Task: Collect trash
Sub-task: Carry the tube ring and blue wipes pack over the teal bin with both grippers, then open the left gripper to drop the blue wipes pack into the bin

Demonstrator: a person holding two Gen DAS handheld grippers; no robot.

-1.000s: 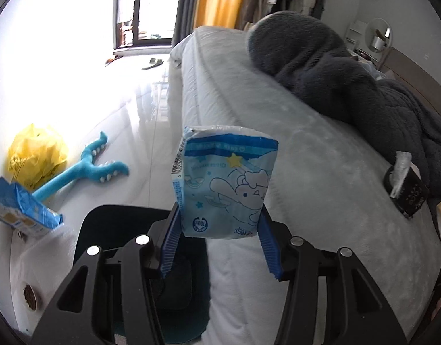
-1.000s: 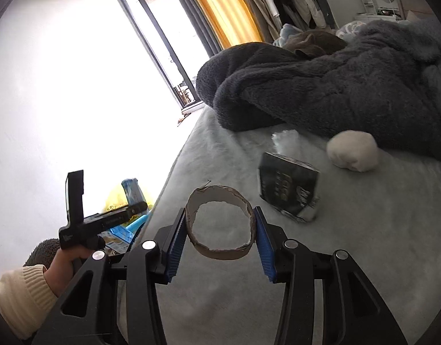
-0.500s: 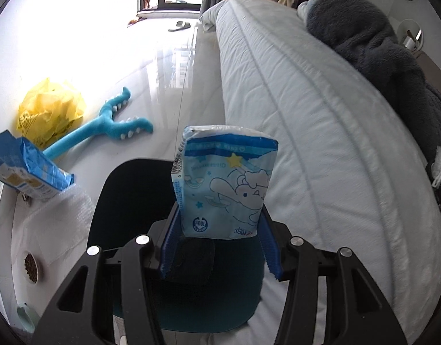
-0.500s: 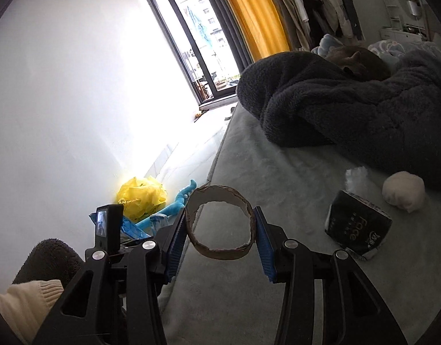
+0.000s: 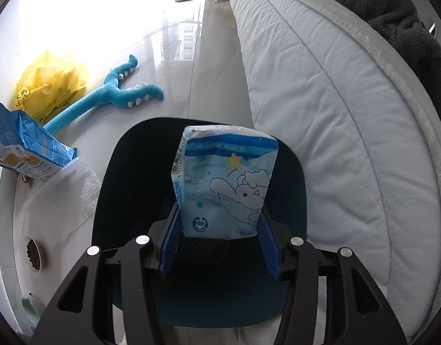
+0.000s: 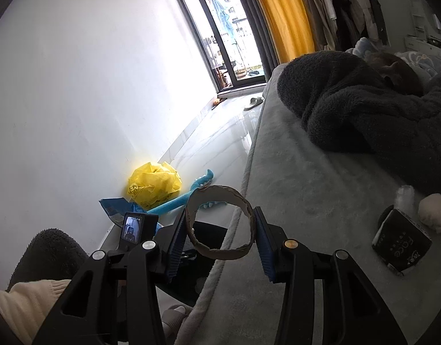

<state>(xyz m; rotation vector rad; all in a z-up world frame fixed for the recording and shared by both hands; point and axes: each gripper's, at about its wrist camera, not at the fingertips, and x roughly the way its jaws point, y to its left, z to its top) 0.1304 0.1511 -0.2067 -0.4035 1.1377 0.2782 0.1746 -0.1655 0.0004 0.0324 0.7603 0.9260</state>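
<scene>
The left gripper clamps a pale blue tissue packet by its lower end, the packet standing up between the blue pads directly over the open mouth of the dark bin, which sits on the floor just beside the bed. The right gripper is closed on a cardboard ring, pinched across its width, and hangs over the near left edge of the bed with the bin partly visible below it.

The step in hand looks like dropping the packet into the bin. To do it well, the left gripper should be centred over the opening rather than near the rim, and the jaws should part fully so the soft packet slides free instead of clinging to one pad. A lower release would keep the light packet from drifting out onto the floor. The ring probably goes next, so the right gripper should wait clear of the left one and then come over the same opening.

More litter lies on the floor to the left: a yellow bag and a blue snack bag by the wall. A black tissue pack lies on the bed to the right.
</scene>
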